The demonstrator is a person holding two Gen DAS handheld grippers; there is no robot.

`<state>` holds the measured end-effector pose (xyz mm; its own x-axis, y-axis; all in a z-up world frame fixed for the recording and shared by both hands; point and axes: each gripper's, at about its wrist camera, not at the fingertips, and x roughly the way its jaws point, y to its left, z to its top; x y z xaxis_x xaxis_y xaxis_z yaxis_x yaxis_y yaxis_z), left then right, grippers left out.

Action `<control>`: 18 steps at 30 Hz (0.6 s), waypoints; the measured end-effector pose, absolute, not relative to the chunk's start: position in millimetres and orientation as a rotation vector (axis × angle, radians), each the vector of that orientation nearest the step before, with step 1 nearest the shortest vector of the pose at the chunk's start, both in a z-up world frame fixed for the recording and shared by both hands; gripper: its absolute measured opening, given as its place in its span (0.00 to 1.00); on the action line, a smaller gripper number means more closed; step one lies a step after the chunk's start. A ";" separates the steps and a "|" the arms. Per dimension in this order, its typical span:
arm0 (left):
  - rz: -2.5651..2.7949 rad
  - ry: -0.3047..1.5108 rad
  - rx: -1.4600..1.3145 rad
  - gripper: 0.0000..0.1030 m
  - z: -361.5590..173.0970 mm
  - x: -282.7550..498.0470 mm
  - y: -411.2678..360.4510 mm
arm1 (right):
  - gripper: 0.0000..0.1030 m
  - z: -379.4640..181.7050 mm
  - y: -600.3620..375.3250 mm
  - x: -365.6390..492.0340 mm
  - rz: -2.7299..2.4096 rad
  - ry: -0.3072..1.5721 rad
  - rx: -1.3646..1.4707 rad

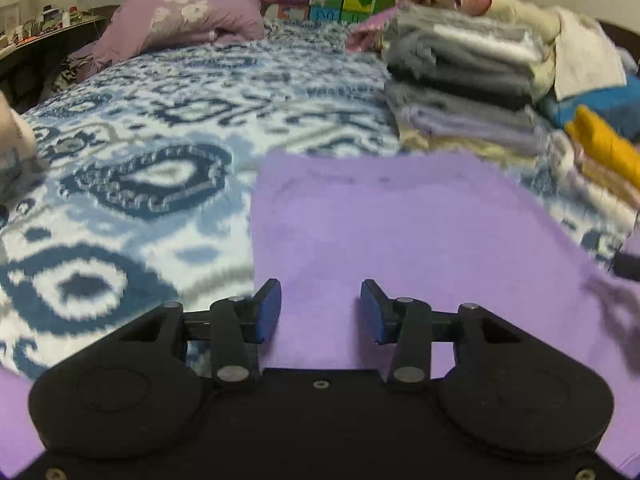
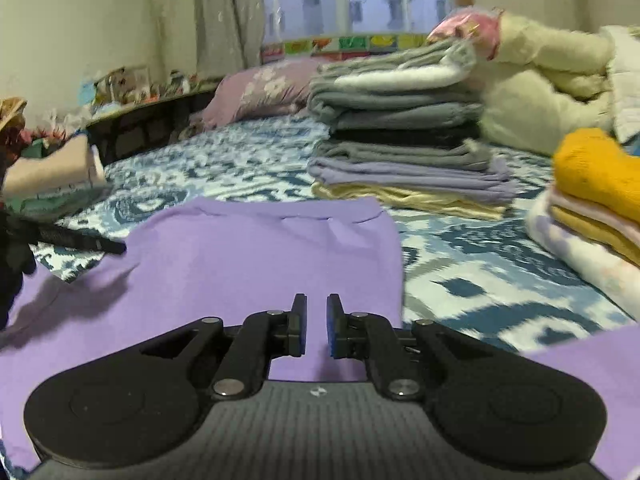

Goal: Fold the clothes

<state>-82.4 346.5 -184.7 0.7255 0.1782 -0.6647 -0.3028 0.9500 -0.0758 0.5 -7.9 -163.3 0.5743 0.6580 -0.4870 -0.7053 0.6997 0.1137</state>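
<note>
A lilac garment [image 1: 400,232] lies flat on the patterned bedspread [image 1: 140,184], its far edge folded straight. My left gripper [image 1: 320,300] hovers over its left part, open, with nothing between the blue pads. In the right wrist view the same lilac garment [image 2: 248,248] spreads under my right gripper [image 2: 317,312], whose jaws stand almost together with only a thin slit and no cloth seen pinched. A dark finger of the left gripper [image 2: 80,242] shows at the garment's left edge. The right gripper's tip [image 1: 628,264] peeks in at the right edge of the left wrist view.
A tall stack of folded grey, black, lilac and cream clothes [image 2: 400,140] stands behind the garment. A pile topped with mustard yellow knitwear [image 2: 596,176] sits at the right. A cream bundle [image 2: 540,92] and a mauve pillow [image 2: 260,88] lie further back. Folded beige items [image 2: 52,172] rest at the left.
</note>
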 end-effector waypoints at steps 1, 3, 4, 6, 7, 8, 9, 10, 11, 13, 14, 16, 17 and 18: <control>0.273 0.725 -0.173 0.42 -191.1 -82.1 344.9 | 0.15 -168.2 -10.0 -1.5 0.783 0.549 -0.120; 0.296 0.717 -0.125 0.41 -188.2 -84.5 336.8 | 0.19 -185.9 -9.1 0.0 0.739 0.630 -0.200; 0.305 0.699 -0.101 0.41 -181.0 -88.7 330.5 | 0.17 -190.5 -11.3 -0.3 0.725 0.648 -0.209; 0.301 0.670 -0.070 0.41 -172.2 -99.9 318.4 | 0.17 -182.6 -21.3 -7.3 0.730 0.615 -0.158; 0.297 0.679 -0.066 0.43 -174.0 -105.3 313.0 | 0.21 -175.7 -26.9 -13.7 0.736 0.581 -0.132; 0.292 0.688 -0.062 0.47 -175.8 -110.7 307.6 | 0.23 -172.6 -31.8 -19.4 0.734 0.563 -0.119; 0.295 0.723 -0.054 0.50 -183.7 -112.4 304.4 | 0.30 -175.3 -34.7 -23.2 0.727 0.579 -0.125; 0.301 0.739 -0.047 0.51 -186.9 -115.2 301.2 | 0.32 -182.8 -35.3 -24.1 0.718 0.621 -0.147; 0.305 0.725 -0.045 0.51 -183.1 -120.8 297.1 | 0.32 -189.7 -35.6 -24.7 0.705 0.653 -0.171; 0.314 0.696 -0.039 0.50 -175.3 -132.1 288.8 | 0.31 -187.3 -42.4 -26.6 0.685 0.670 -0.131; 0.318 0.682 -0.036 0.50 -171.4 -137.8 284.6 | 0.31 -181.2 -49.2 -29.7 0.682 0.661 -0.078; 0.290 0.674 -0.044 0.51 -167.4 -154.8 269.6 | 0.31 -169.0 -62.3 -46.3 0.697 0.583 -0.019; 0.277 0.683 -0.031 0.51 -171.2 -162.6 260.5 | 0.31 -166.7 -65.0 -55.3 0.707 0.550 -0.026; 0.266 0.707 -0.001 0.51 -179.9 -169.6 249.4 | 0.31 -168.2 -64.1 -63.9 0.714 0.533 -0.058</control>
<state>-169.6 249.4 -179.9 0.7280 0.2415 -0.6417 -0.2422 0.9662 0.0888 -63.9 -64.1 -168.2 0.6288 0.6084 -0.4842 -0.6372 0.7600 0.1276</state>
